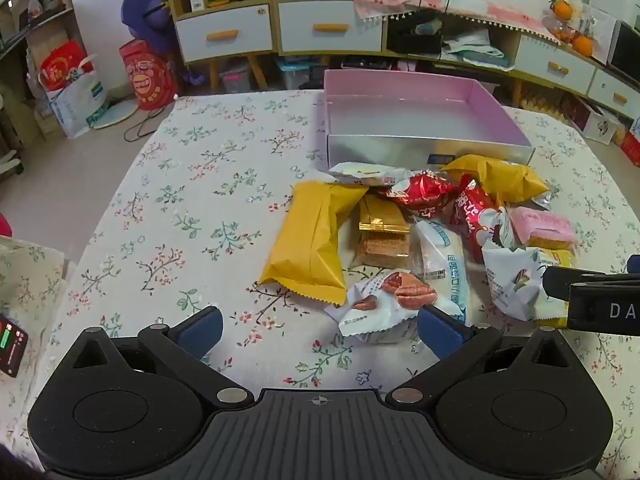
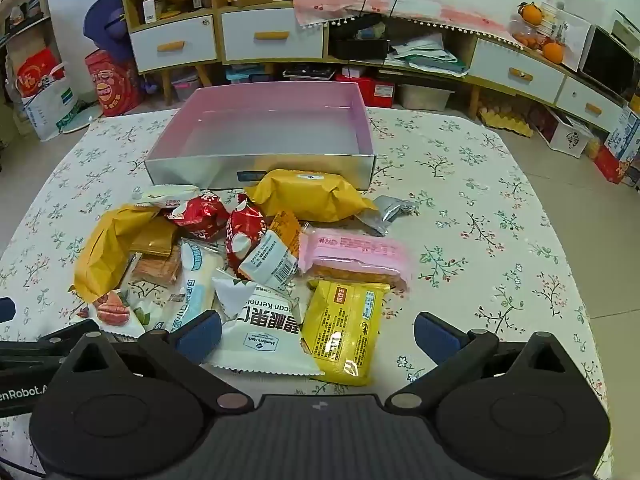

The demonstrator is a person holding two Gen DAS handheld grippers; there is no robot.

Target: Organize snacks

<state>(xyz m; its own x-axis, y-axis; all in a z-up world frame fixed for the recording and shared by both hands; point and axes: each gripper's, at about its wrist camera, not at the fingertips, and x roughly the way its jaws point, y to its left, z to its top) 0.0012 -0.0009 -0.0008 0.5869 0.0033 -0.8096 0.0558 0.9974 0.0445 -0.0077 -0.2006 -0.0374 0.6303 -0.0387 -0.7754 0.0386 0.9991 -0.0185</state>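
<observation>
A heap of wrapped snacks lies on the floral tablecloth in front of a silver box with a pink inside (image 1: 404, 92) (image 2: 272, 100), which holds nothing. My left gripper (image 1: 320, 332) is open just short of the heap, above bare cloth; a white pecan packet (image 1: 384, 304) lies by its right pad, a long yellow packet (image 1: 312, 240) beyond. My right gripper (image 2: 316, 336) is open, and between its pads lie a white pecan-kernel packet (image 2: 260, 332) and a small yellow packet (image 2: 344, 328), untouched. A pink bar (image 2: 356, 258), red sweets (image 2: 244, 232) and a second long yellow packet (image 2: 308, 194) lie farther back.
The right gripper's black body (image 1: 600, 296) shows at the right edge of the left wrist view. A small device with a green display (image 1: 10, 344) sits at the table's left edge. Shelves and drawers (image 2: 272, 34) stand beyond the table.
</observation>
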